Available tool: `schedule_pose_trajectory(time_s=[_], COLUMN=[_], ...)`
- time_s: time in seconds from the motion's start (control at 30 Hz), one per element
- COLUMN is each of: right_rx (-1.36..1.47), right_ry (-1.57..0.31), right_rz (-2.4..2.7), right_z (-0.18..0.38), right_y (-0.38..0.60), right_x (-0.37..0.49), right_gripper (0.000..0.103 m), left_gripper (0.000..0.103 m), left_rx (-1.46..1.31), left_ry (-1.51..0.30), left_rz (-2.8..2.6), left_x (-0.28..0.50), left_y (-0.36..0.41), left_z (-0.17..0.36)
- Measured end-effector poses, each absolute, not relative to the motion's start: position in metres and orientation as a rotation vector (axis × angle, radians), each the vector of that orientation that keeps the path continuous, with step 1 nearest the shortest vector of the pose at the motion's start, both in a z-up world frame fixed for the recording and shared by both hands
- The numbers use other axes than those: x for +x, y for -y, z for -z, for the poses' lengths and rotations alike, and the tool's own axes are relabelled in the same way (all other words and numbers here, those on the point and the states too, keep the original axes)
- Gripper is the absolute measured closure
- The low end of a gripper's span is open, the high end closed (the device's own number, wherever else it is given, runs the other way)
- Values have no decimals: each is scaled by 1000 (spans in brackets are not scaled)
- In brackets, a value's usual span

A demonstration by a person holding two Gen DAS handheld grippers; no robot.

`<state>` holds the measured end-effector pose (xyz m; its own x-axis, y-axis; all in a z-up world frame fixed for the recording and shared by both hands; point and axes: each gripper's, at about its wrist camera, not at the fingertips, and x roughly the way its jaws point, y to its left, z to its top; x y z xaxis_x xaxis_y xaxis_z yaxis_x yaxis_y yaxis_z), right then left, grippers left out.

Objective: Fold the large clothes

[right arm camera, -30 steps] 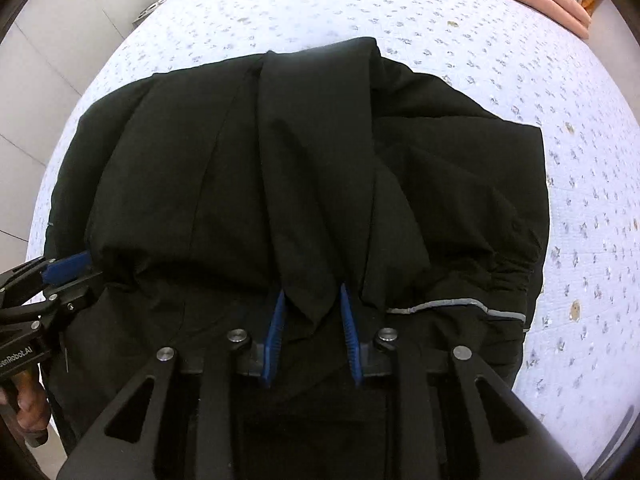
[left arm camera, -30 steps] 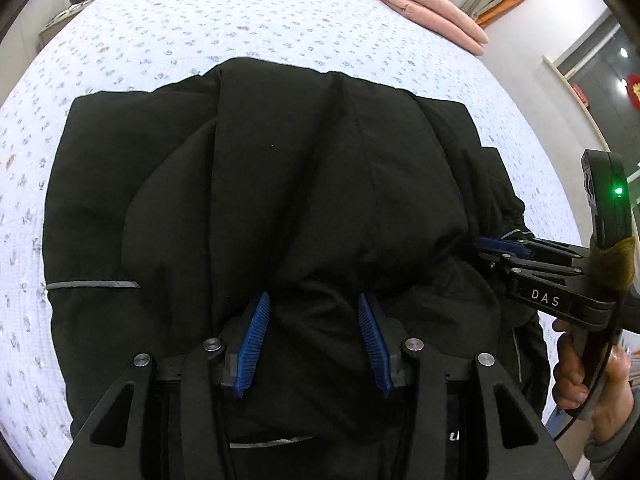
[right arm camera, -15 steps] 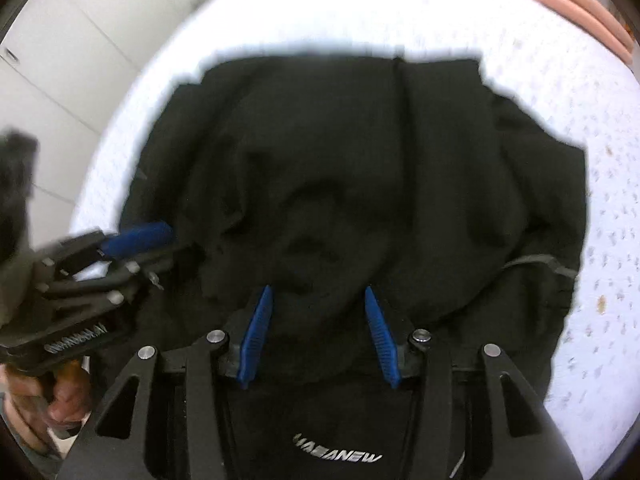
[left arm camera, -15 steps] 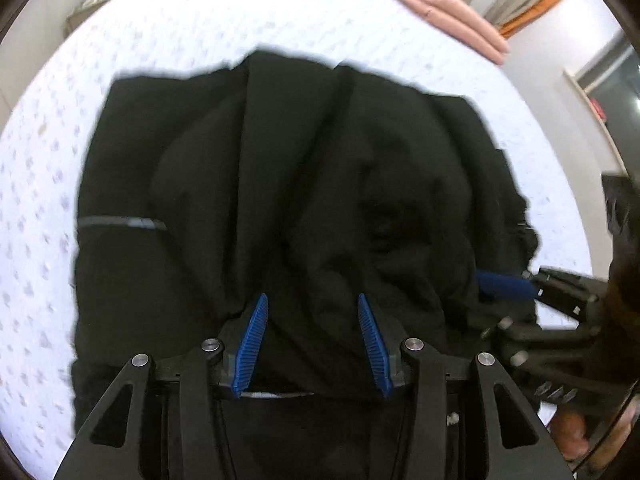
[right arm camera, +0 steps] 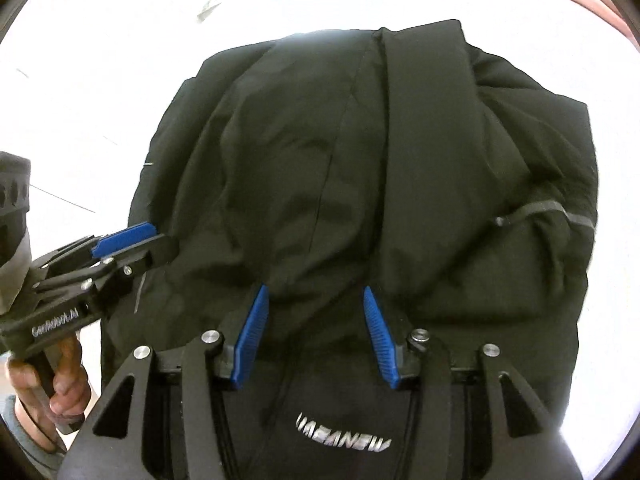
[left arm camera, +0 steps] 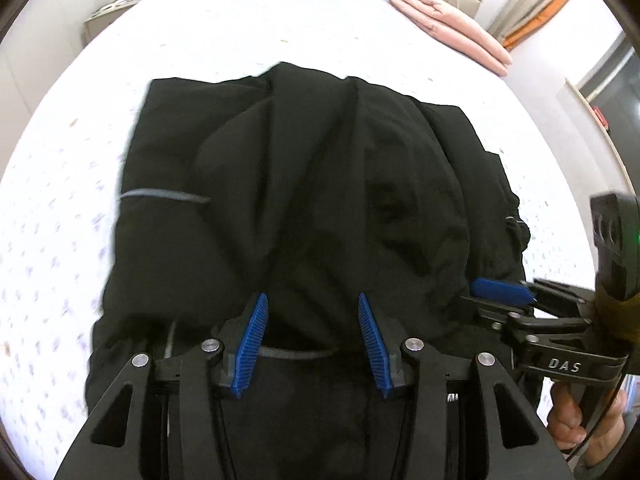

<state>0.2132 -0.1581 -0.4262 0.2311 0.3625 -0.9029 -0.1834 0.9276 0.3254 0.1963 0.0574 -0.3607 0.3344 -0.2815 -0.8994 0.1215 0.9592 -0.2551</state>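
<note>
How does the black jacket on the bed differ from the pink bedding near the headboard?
The black jacket is dark, bulky and rumpled, with grey reflective strips; the folded pink bedding is pale, smooth and plain. The jacket lies mid-bed, right below both grippers; the bedding sits at the far edge by the headboard. Both rest on the white patterned bedspread.

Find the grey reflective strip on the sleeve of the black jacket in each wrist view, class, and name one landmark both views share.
Left wrist view: the grey strip lies at the jacket's left edge, mid-height.
Right wrist view: a grey strip lies at the jacket's right edge, mid-height; whether it is the same one cannot be told.
Shared landmark: the black jacket's central raised fold.
</note>
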Motion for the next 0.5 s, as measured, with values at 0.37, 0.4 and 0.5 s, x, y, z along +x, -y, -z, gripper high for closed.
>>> schedule_pose_trajectory(time_s=[0.37,0.4,0.5], right_rx=[196,198,214], right_ry=[-1336,-1339,-1350], right_rz=[-192,-177,-120], right_z=[422,421,422], right_y=[192,197,209], right_x=[107,95,66], right_gripper=[50,50,48], left_gripper=[54,54,51], left_rx=[-166,-174,-175], left_ry=[-1255,-1258,-1272], left_rz=[157,147,104], left_x=[118,110,82], left_y=[-137,-145,-177], left_z=[357,358,357])
